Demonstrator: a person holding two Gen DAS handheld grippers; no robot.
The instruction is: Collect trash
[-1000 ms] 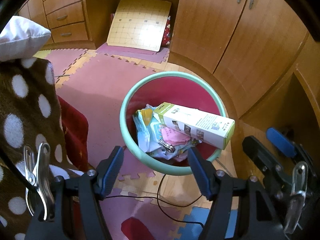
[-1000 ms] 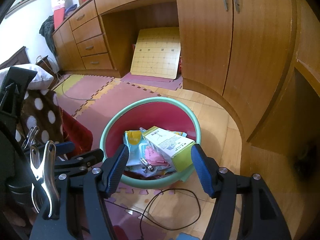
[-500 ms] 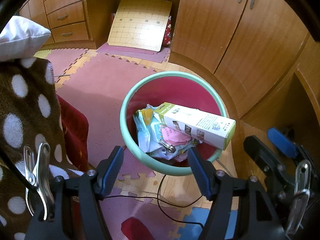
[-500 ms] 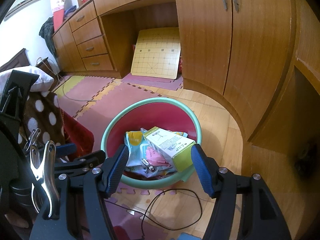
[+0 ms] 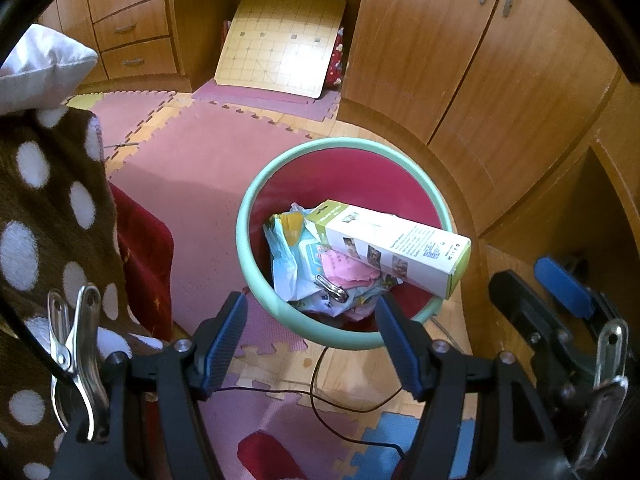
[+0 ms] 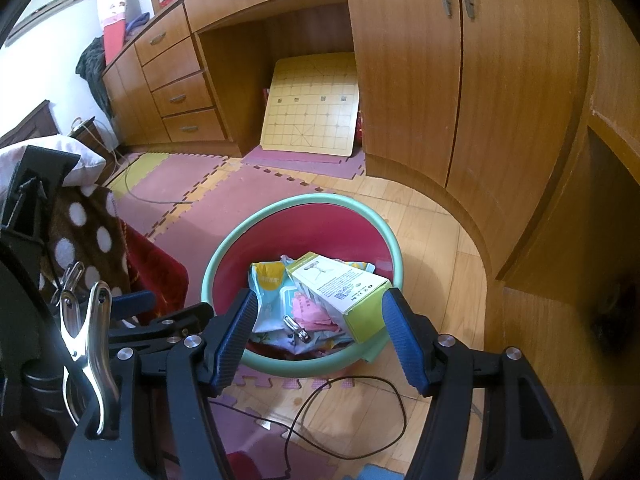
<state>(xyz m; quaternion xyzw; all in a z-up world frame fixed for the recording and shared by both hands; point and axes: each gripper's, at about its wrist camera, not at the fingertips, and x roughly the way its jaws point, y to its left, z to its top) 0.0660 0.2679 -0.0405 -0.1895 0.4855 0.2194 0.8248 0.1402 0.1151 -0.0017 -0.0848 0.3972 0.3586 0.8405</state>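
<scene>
A round bin with a mint-green rim [image 5: 256, 192] [image 6: 384, 216] and red inside stands on the floor. In it lie a white and green carton [image 5: 392, 244] [image 6: 344, 292], crumpled blue and yellow wrappers [image 5: 292, 256] [image 6: 268, 292], pink paper [image 5: 344, 264] and a metal clip [image 5: 332, 290] [image 6: 296, 330]. The carton leans over the bin's near right rim. My left gripper [image 5: 312, 332] is open and empty, above the bin's near edge. My right gripper [image 6: 318, 334] is open and empty, also above the near edge, and shows in the left wrist view [image 5: 560, 296].
Wooden cupboards [image 6: 460, 80] and drawers [image 6: 180, 96] stand behind the bin. A board-game board [image 5: 280, 48] leans under the desk. A brown spotted blanket [image 5: 44, 200] and a white pillow [image 5: 40, 64] are at the left. A black cable [image 6: 348, 416] lies on the foam mats [image 5: 192, 160].
Both grippers stay open and nearly still over the bin. The right wrist view has drifted slightly. Nothing in the bin has moved.
</scene>
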